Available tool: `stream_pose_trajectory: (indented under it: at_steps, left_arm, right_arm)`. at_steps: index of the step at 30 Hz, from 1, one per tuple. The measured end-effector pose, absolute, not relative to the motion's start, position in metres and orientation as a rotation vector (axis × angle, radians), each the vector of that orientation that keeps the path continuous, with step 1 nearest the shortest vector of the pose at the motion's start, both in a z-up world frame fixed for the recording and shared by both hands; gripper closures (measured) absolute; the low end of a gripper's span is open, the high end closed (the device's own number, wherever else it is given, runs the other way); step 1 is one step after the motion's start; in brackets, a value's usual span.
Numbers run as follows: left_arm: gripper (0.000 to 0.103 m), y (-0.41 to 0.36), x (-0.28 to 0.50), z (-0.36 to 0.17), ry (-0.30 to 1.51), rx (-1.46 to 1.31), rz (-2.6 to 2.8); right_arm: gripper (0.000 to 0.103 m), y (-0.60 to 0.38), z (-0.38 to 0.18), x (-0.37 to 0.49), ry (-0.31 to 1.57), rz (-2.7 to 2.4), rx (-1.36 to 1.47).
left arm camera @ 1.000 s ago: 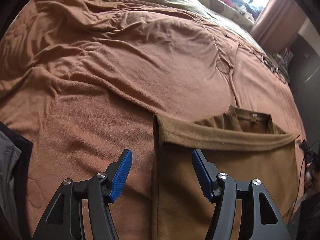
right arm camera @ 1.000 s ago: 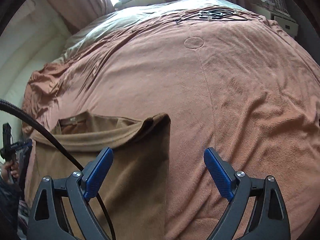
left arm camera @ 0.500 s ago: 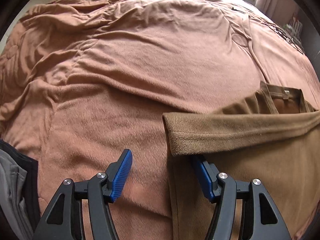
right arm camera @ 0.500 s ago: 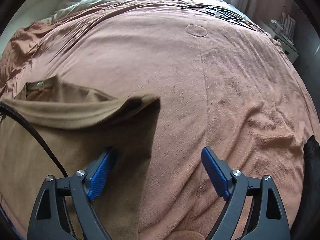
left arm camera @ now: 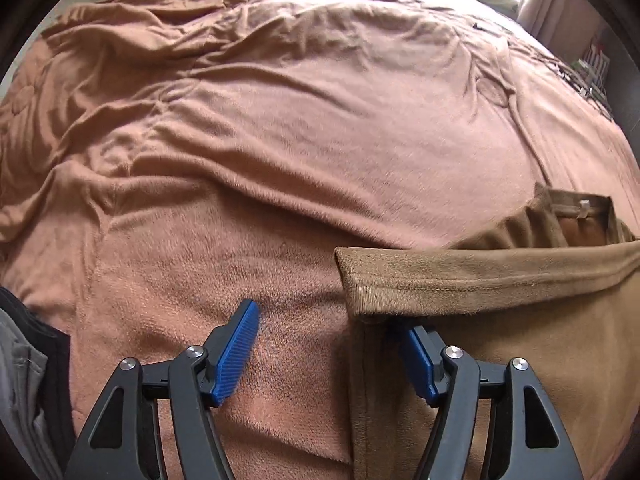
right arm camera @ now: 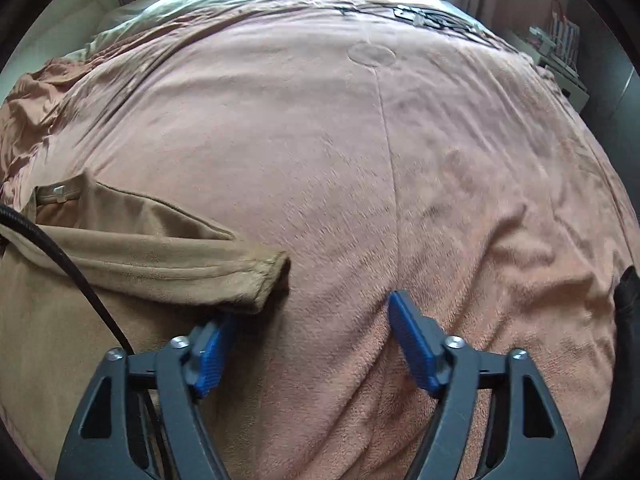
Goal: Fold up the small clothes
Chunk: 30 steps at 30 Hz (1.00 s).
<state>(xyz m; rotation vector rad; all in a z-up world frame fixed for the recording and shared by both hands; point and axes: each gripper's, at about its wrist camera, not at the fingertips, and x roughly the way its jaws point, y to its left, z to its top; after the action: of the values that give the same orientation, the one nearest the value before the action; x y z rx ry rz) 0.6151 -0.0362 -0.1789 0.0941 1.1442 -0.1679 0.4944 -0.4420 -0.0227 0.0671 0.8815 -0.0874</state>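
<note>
Both grippers are dropping closer to the brown shirt (left arm camera: 500,344) since a second ago. I'm keeping the left gripper (left arm camera: 324,328) and right gripper (right arm camera: 312,320) spread wide, straddling its edges on the blanket (left arm camera: 280,140).

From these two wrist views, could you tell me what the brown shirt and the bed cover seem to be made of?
Brown shirt: probably soft knit cotton, matte, with a stitched hem and limp folds. Bed cover: likely plush fleece, given its short fuzzy nap and faint sheen.

A rumpled pinkish-brown blanket (left arm camera: 304,128) covers the bed, with a tan shirt (left arm camera: 520,320) lying on it.
</note>
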Motion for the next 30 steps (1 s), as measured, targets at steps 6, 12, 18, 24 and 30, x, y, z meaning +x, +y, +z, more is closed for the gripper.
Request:
stream_pose_trajectory:
  at_steps: [6,12,18,24,30]
  left_arm:
    - [0.045,-0.044,0.627,-0.166,1.119,0.095,-0.18]
    - [0.056,-0.037,0.648,-0.182,1.156,0.051,-0.16]
    - [0.066,-0.024,0.65,-0.187,1.145,-0.057,-0.192]
    - [0.071,-0.028,0.655,-0.187,1.146,-0.071,-0.239]
    - [0.071,-0.046,0.659,-0.191,1.153,0.003,-0.214]
  right_arm:
    - [0.063,-0.439,-0.008,0.501,0.844,-0.077,0.065]
    - [0.082,-0.453,-0.017,0.522,0.861,-0.061,0.139]
    - [0.095,-0.465,-0.024,0.532,0.859,0.008,0.243]
    - [0.095,-0.474,-0.028,0.538,0.875,0.051,0.285]
    - [0.099,-0.47,-0.025,0.538,0.869,0.054,0.268]
